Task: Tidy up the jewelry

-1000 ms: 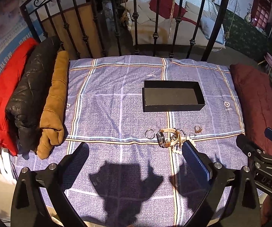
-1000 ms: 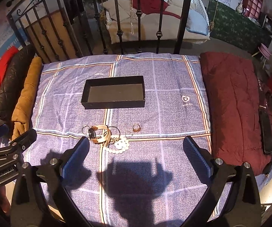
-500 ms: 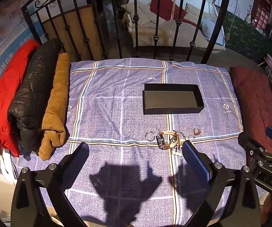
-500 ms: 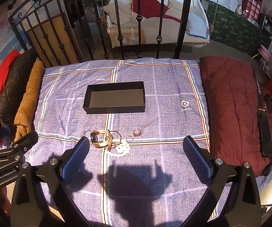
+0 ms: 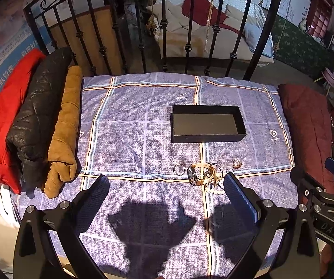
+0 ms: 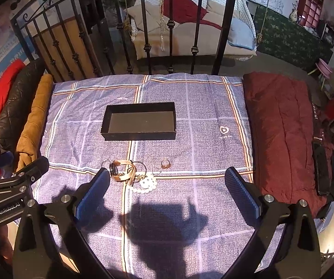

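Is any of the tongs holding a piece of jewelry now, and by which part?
No. Both the left tongs and right tongs are open and hold nothing; the watch lies on the blanket.

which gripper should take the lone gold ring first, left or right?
Right, probably. The gold ring lies between the open fingers of the right gripper, with bare blanket around it. For the left gripper, also open, it sits beyond the right finger, behind the watch.
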